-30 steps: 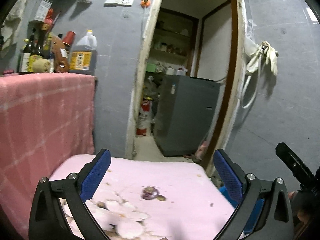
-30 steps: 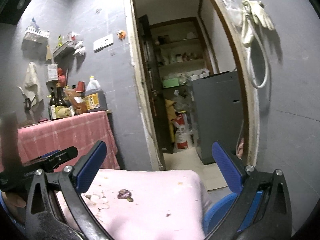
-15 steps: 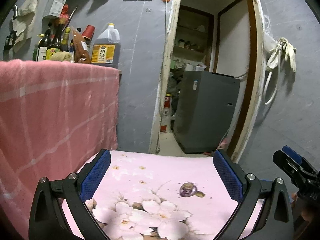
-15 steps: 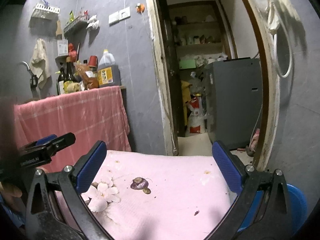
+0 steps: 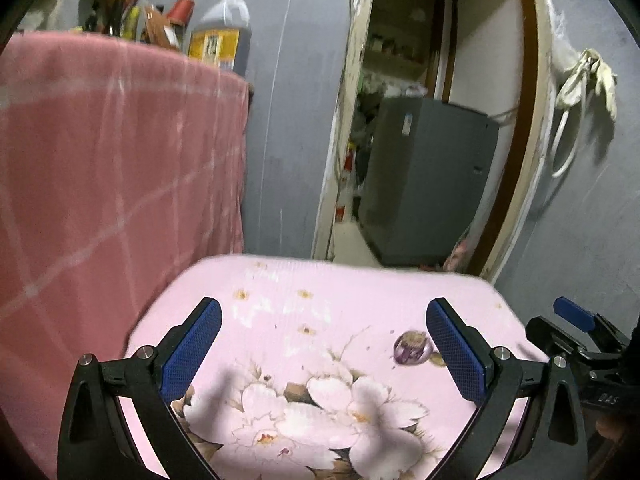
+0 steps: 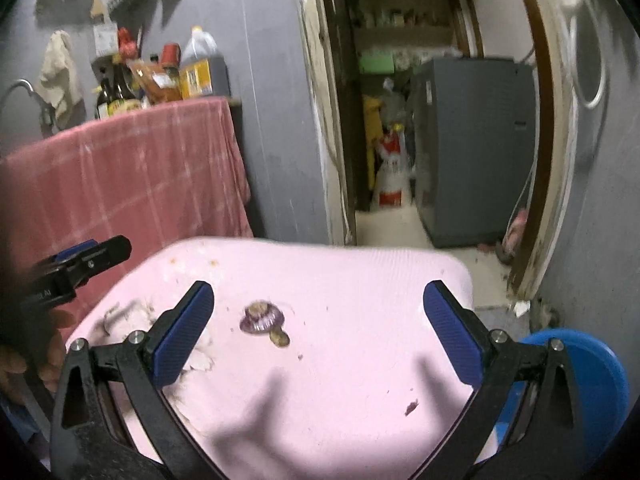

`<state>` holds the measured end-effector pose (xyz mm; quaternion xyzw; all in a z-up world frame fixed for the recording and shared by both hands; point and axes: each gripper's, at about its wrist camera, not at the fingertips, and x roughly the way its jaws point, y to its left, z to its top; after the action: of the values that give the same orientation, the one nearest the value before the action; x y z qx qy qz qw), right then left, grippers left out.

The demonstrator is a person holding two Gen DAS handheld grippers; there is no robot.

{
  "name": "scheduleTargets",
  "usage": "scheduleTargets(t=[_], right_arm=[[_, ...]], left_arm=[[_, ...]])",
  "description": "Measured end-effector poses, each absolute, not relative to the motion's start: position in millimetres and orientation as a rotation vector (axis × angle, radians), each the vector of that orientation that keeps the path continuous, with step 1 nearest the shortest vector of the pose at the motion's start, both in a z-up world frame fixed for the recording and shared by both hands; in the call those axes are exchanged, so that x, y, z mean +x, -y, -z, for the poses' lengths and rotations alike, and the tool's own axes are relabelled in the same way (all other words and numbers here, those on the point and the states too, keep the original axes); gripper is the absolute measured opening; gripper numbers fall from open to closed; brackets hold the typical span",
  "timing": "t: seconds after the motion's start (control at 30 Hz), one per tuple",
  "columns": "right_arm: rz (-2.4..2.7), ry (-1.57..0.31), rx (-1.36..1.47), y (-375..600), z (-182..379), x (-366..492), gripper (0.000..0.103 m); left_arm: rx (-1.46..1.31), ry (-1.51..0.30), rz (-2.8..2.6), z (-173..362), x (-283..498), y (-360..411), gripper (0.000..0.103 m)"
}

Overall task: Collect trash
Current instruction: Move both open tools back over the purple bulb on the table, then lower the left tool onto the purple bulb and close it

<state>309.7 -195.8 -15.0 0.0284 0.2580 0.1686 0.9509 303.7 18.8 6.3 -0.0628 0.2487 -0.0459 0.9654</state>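
Trash: one purple, crinkled scrap, possibly onion or garlic skin, with a small brownish bit touching its near edge. Both lie on the pink tabletop cloth with the white flower print, left of centre in the right wrist view. In the left wrist view the same purple scrap sits just beside the inner face of the right-hand finger. A few dark crumbs are scattered nearer the right side of the cloth; too small to identify.

Left tongs: spread wide, nothing between the blue pads, hovering low over the flower print. Right tongs: also spread wide and empty, above the cloth, with the scrap between the fingers but closer to the left one. Neither touches the trash.

Blue round plastic bin or basin shows below the tabletop edge at far right; probably the drop point, though its inside is not visible.

Judgement: approach stage, no pickup yet.

Risks from here:
- Scrap looks thin and light; pads closing off-centre could push it sideways rather than pinch it.
- Cloth is soft, so tips pressed down could catch and bunch the fabric with the scrap.
- Brown bit may separate and stay behind.
- Both tongs work close together; a collision is possible if both go for the same piece.
- Views are motion-blurred, so exact height above the cloth cannot be told.
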Motion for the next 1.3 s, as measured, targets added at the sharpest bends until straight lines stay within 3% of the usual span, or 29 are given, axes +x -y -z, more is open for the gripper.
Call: scheduleTargets(t=[0.47, 0.73, 0.9, 1.3], right_arm=[[-0.472, -0.847, -0.062, 163.6, 60.8, 351.9, 0.051], [-0.512, -0.907, -0.134, 149.5, 67.5, 361.1, 0.032], [-0.510, -0.911, -0.135, 151.5, 66.0, 361.9, 0.011], [-0.465, -0.902, -0.099, 184.5, 63.9, 353.7, 0.006]], left_arm=[[-0.145, -0.703, 0.080, 25.0, 333.6, -20.3, 0.100], [-0.148, -0.743, 0.084, 30.5, 338.6, -19.9, 0.100], [-0.153, -0.762, 0.096, 32.5, 342.2, -16.6, 0.100], [-0.098, -0.813, 0.187, 39.5, 353.3, 13.2, 0.100]])
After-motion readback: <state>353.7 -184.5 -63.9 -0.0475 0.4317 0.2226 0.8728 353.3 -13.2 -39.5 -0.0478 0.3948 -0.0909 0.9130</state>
